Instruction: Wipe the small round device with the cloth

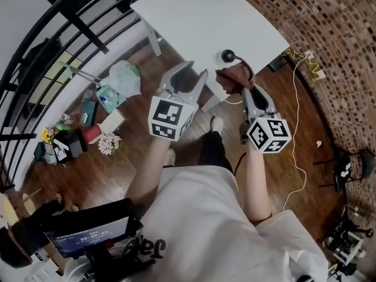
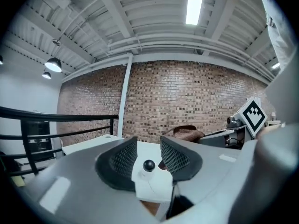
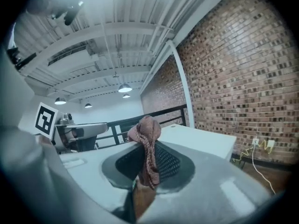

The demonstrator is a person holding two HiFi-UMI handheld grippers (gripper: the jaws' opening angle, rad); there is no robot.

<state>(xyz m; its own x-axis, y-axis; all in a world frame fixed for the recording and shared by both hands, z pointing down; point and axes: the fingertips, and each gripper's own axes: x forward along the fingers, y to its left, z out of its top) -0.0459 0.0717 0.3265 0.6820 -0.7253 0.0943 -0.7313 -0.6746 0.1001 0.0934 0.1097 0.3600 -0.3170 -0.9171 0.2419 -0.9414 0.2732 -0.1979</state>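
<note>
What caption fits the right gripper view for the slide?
Right gripper shut on a bunched reddish-brown cloth, white table and brick wall beyond.

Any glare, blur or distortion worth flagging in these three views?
Head view: strong fisheye bends the edges of the table; otherwise sharp. Left gripper view: the ceiling light blows out; the small round device is sharp. Right gripper view: dark vignette at the corners; cloth crisp, foreground near the lens soft.
</note>
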